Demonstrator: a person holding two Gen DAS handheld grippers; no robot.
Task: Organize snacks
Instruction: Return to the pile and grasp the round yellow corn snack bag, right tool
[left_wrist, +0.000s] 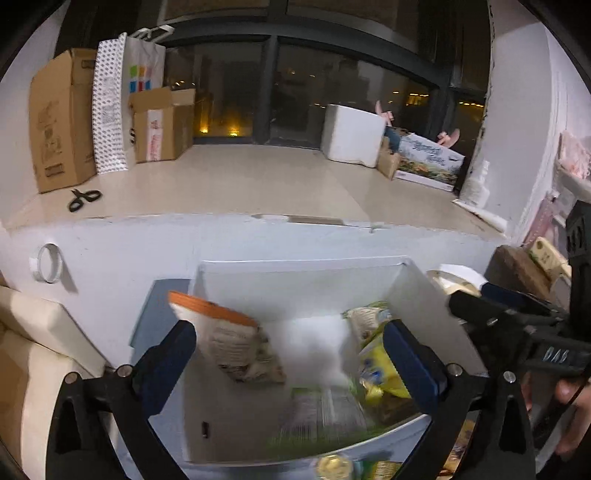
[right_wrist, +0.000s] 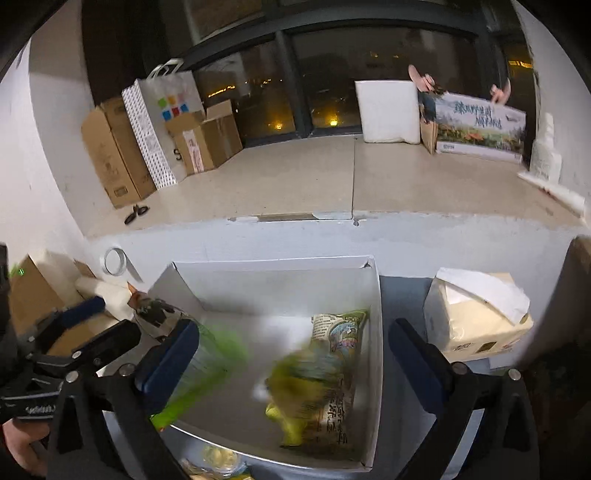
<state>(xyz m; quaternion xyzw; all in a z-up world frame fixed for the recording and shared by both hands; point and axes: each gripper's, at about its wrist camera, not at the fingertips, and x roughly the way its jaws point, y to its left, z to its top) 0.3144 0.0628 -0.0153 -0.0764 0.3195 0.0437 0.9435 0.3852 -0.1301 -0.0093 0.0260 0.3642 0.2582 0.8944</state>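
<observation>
both claws, the left gripper (left_wrist: 290, 354) and right gripper (right_wrist: 295, 358), hang wide open over the white box (left_wrist: 417, 284), likely because an orange-topped snack bag (left_wrist: 231, 339) was just dropped in.

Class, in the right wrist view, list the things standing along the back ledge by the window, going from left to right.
Tall brown cardboard box → white dotted paper bag → small open cardboard box → white foam block → long printed landscape carton.

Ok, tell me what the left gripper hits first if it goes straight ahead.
Probably the orange-edged snack packet over the white box, beside the left gripper's open fingers; blur leaves depth uncertain.
</observation>
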